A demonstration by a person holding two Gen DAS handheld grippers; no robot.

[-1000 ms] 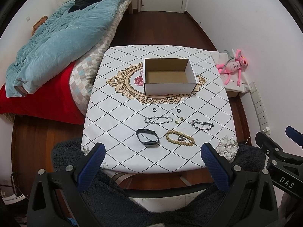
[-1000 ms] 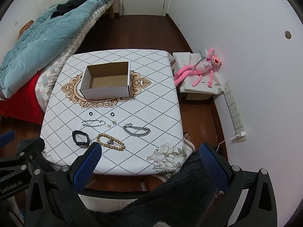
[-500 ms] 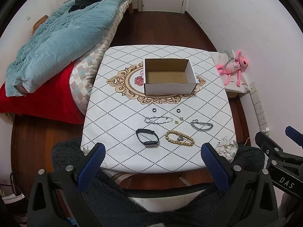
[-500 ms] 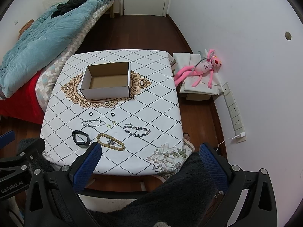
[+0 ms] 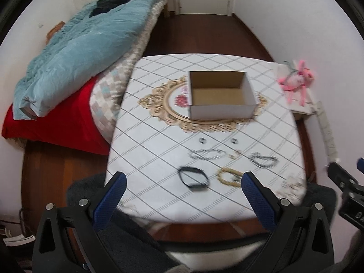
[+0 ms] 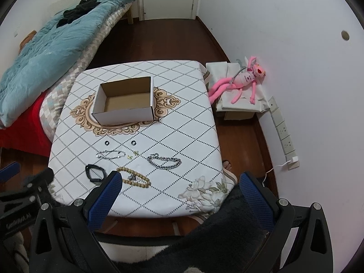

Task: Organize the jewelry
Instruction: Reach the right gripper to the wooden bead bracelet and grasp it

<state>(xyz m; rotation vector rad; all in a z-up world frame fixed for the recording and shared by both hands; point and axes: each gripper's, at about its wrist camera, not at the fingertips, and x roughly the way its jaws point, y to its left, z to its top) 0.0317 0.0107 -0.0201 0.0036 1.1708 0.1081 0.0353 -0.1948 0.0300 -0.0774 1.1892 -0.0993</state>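
Note:
An open cardboard box (image 5: 220, 95) (image 6: 125, 101) stands mid-table on the patterned cloth. In front of it lie two small black rings (image 6: 107, 142), a thin silver chain (image 6: 111, 154), small gold earrings (image 6: 133, 154), a thick silver chain bracelet (image 6: 164, 161), a wooden bead bracelet (image 6: 134, 177) (image 5: 229, 176) and a black band (image 6: 95, 173) (image 5: 193, 178). My left gripper (image 5: 182, 191) is open and empty above the table's near edge. My right gripper (image 6: 179, 191) is open and empty, also above the near edge.
A bed with a blue quilt (image 5: 75, 52) and red sheet lies to the left. A pink plush toy (image 6: 241, 82) lies on a low box by the right wall. A dark fleece-covered chair (image 6: 204, 245) is below the grippers.
Both grippers have moved forward and down toward the table; the left view is blurred by motion. The jewelry and box have not moved.

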